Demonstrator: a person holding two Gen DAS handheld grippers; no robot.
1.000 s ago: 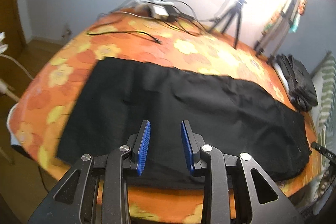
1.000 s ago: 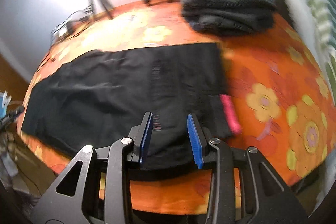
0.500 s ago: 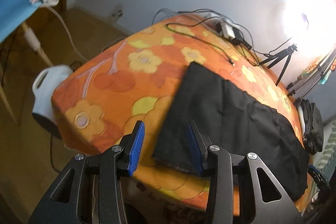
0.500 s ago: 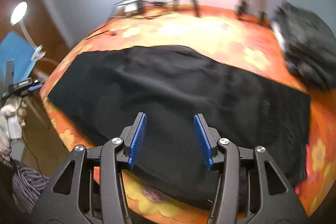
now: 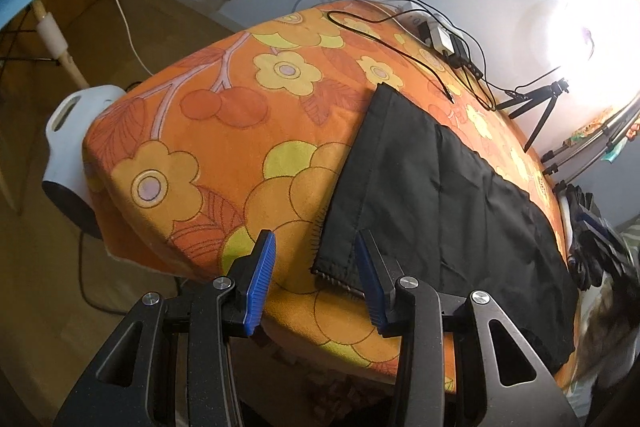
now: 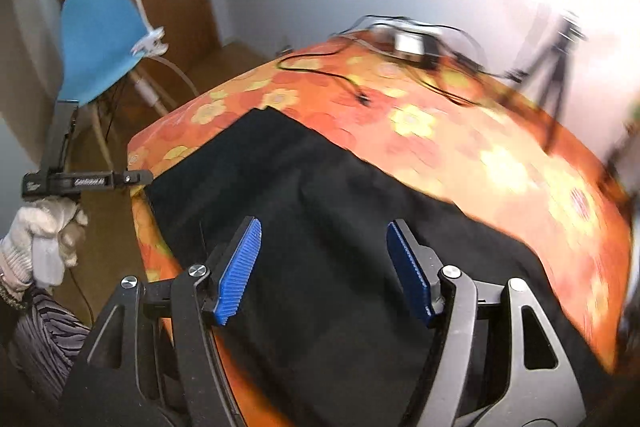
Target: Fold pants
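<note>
Both grippers poised, fold unfinished.
I see the black pants [image 5: 440,203] flat along the floral table [image 5: 208,147]; left gripper [image 5: 314,281], unclenched, frames the five-o'clock hem corner; right gripper [image 6: 324,269], just widened, holds nothing.

My blue ribbed pads [image 5: 261,277] sit on black plastic gripper frames, both sides the same. Under them, the flat black fabric pants [image 5: 432,203], plain, no print. They lie on a bright orange cloth cover [image 5: 208,131] printed with big yellow flowers, pale pink centres, darker orange circles and leaf outlines. Black cables [image 5: 400,47] trail across it to a white and black box [image 5: 442,39]. A black tripod [image 5: 540,107] against a pale grey-white wall. White rounded plastic appliance [image 5: 76,131] with a dark face beside the cover. Sky-blue chair [image 6: 100,35], white clip lamp [image 6: 148,43], brown wooden door. My white knitted glove [image 6: 44,227], and a black-and-grey zebra-striped sleeve [image 6: 44,323].
</note>
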